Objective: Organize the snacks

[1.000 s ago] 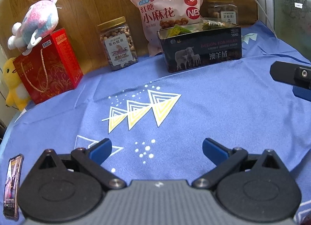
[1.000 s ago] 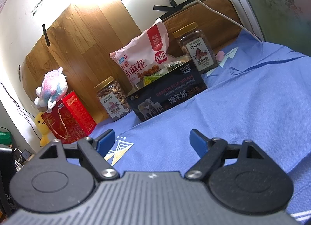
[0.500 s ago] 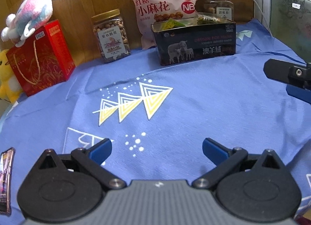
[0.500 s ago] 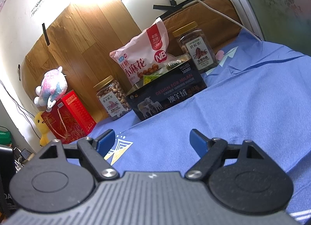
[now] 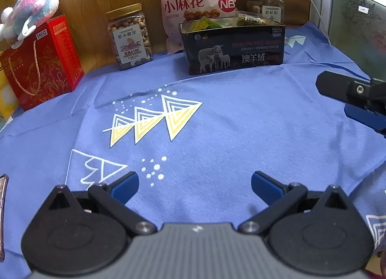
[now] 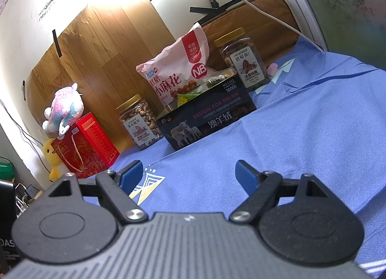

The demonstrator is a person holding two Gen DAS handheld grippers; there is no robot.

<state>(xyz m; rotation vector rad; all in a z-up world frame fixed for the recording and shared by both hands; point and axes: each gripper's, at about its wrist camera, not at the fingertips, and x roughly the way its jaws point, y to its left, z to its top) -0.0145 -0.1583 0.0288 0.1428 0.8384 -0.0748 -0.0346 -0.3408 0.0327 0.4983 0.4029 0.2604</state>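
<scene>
1. Blue cloth (image 5: pixel 241 134): covers the whole work surface and is printed with white and yellow triangles; the middle of it is bare.
2. Wooden panel (image 6: pixel 101 45): stands upright behind the row of goods at the far edge.
3. Pink snack bag (image 5: pixel 197 6): stands upright against the panel, directly behind the tin.
4. Dark tin (image 5: pixel 234 47): lidless, sheep printed on its front, resting on the cloth; small green snack packets (image 5: pixel 207 23) lie inside it.
5. Red gift box (image 5: pixel 41 62): at the far left, with a plush toy (image 5: pixel 31 9) sitting on top.
6. Nut jar (image 5: pixel 130 36): gold lid, between the gift box and the tin.
7. Second jar (image 6: pixel 243 62): gold lid, behind the tin's right end.
8. Left gripper (image 5: pixel 195 182): jaws spread wide over bare cloth, nothing between them.
9. Right gripper (image 6: pixel 189 173): jaws likewise wide apart and empty, aimed toward the tin from well short of it.
</scene>
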